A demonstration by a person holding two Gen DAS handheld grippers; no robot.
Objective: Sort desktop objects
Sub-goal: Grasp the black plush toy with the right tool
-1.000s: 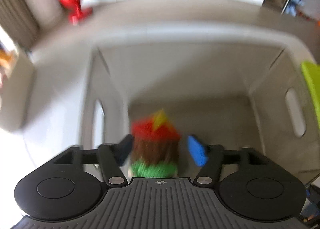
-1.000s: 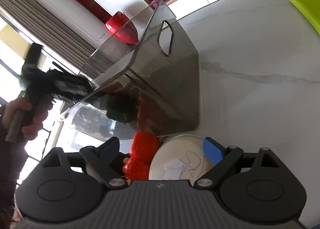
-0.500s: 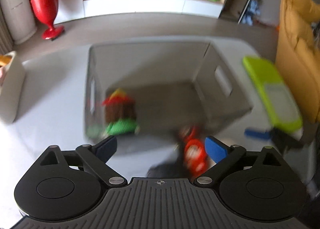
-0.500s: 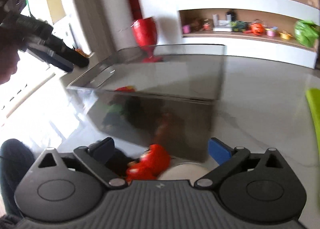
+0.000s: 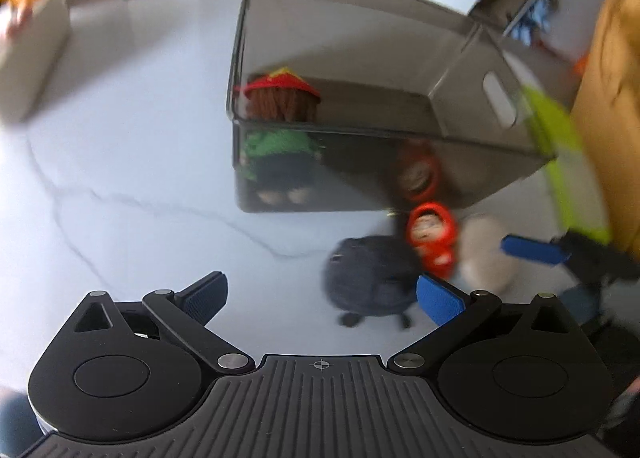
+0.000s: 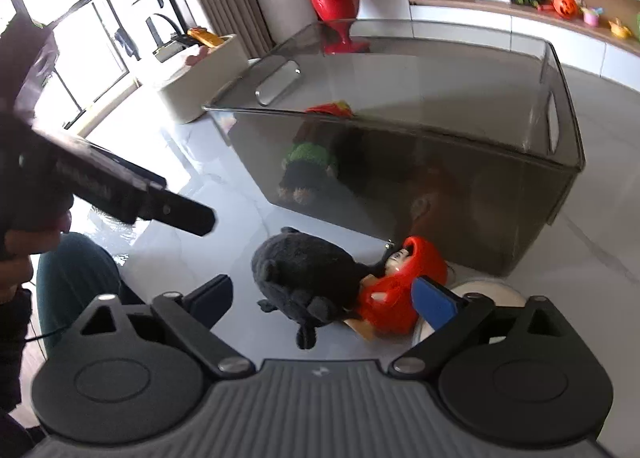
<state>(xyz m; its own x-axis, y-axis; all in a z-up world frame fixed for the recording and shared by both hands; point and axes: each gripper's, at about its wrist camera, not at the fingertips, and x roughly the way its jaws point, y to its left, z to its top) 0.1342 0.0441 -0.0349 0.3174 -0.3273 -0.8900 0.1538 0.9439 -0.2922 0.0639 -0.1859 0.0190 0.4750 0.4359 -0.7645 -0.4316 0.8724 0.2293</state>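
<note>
Your left gripper (image 5: 322, 294) hangs over the white marbled tabletop (image 5: 120, 177) with its jaws spread wide and nothing between them; they have just been opening. Your right gripper (image 6: 324, 296) is also open with nothing pressed between its pads, its jaws having just closed in slightly, and it frames the black plush toy (image 6: 304, 278) lying on the tabletop. The red hooded doll (image 6: 400, 290) lies touching the plush, just in front of the smoky transparent bin (image 6: 440, 161). A pale round plush (image 5: 486, 254) sits beside the doll. Inside the bin, near its left wall in the left wrist view, the knitted doll with the red hat and green top (image 5: 280, 125) stands. A lime-green board (image 5: 568, 165) lies by the bin's other side.
</note>
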